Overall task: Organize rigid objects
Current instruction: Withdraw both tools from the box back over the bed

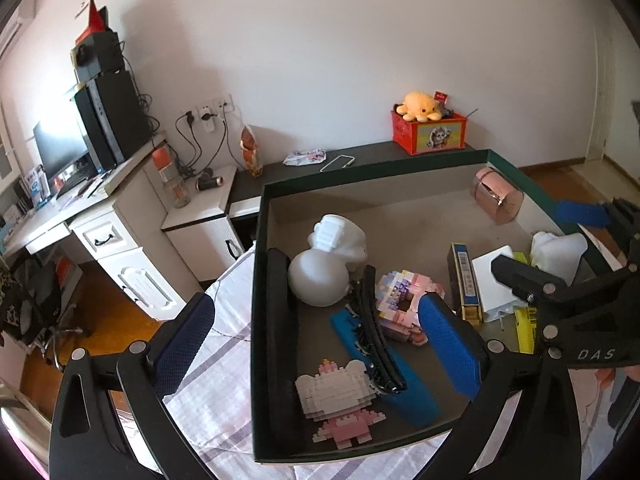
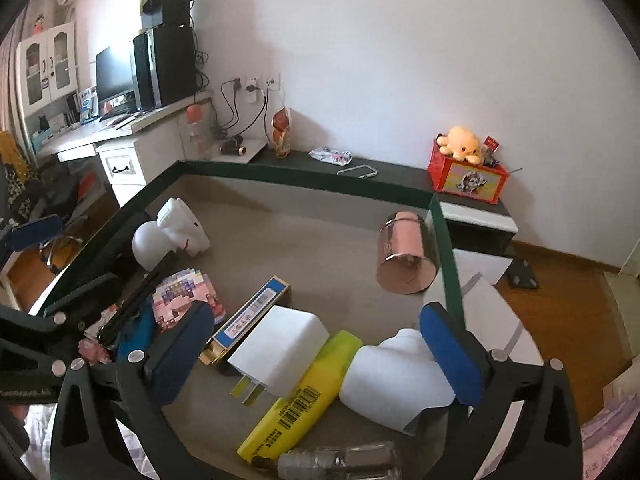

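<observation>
The rigid objects lie gathered inside the green-walled box (image 2: 444, 236), which rests on the bed (image 1: 224, 360); we count a white figurine (image 1: 332, 256), a pink brick model (image 1: 400, 296), a brick doll (image 1: 340, 400), a black hair clip (image 1: 376, 340) lying over a blue flat piece (image 1: 412, 396), a slim blue-and-gold box (image 2: 252, 312), a white charger (image 2: 280, 344), a yellow highlighter (image 2: 296, 396), a second white figurine (image 2: 392, 376), a clear bottle (image 2: 340, 462) and a rose-gold tin (image 2: 404, 256); we judge the collecting largely done, since nothing loose shows on the bedding beside the box. Our left gripper (image 1: 316, 340) has its fingers spread wide, one outside the box wall, one over the contents, holding nothing; our right gripper (image 2: 320, 352) is likewise spread wide and empty, with the charger, highlighter and second figurine lying between its fingers, untouched. What may remain, we think, is neatening the pile.
</observation>
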Available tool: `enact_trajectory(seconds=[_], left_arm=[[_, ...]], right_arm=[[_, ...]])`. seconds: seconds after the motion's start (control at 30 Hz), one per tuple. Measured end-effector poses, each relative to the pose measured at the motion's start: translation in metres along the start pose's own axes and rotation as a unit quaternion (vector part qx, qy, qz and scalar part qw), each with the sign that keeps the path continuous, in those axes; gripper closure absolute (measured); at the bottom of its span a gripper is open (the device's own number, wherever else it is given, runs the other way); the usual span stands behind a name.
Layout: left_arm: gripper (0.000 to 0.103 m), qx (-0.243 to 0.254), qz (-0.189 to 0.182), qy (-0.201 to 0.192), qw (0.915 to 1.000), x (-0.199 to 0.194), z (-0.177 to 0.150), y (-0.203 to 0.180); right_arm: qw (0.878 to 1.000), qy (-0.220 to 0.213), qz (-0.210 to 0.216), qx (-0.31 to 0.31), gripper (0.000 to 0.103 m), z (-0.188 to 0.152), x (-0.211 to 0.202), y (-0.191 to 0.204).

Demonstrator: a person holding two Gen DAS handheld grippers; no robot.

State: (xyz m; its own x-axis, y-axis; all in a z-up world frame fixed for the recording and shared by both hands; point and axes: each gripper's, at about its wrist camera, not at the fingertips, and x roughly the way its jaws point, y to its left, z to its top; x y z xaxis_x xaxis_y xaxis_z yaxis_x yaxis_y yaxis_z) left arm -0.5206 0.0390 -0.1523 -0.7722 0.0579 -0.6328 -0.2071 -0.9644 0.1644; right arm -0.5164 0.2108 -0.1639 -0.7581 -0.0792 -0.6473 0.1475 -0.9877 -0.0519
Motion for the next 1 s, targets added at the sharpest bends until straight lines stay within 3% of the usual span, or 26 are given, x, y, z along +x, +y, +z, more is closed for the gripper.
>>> enact_trajectory(seconds=[0.3, 0.63, 1.0], left_arm=[[0.0, -0.015, -0.021, 0.043, 0.9987, 0.01, 0.001, -0.012], [0.0, -0.015, 0.005, 0.028, 0.9995, -0.029, 0.002, -0.025], [0.0, -0.029, -0.001, -0.04, 0.9988, -0.129, -0.014, -0.025]], right_arm=[[1.0, 0.001, -0.013, 0.02, 0.0, 0.0, -0.007, -0.015], [0.999, -0.017, -0.011, 0.03, 0.0, -0.003, -0.055, -0.026], [0.999, -0.045, 0.012, 0.013, 0.0, -0.025, -0.133, 0.0]])
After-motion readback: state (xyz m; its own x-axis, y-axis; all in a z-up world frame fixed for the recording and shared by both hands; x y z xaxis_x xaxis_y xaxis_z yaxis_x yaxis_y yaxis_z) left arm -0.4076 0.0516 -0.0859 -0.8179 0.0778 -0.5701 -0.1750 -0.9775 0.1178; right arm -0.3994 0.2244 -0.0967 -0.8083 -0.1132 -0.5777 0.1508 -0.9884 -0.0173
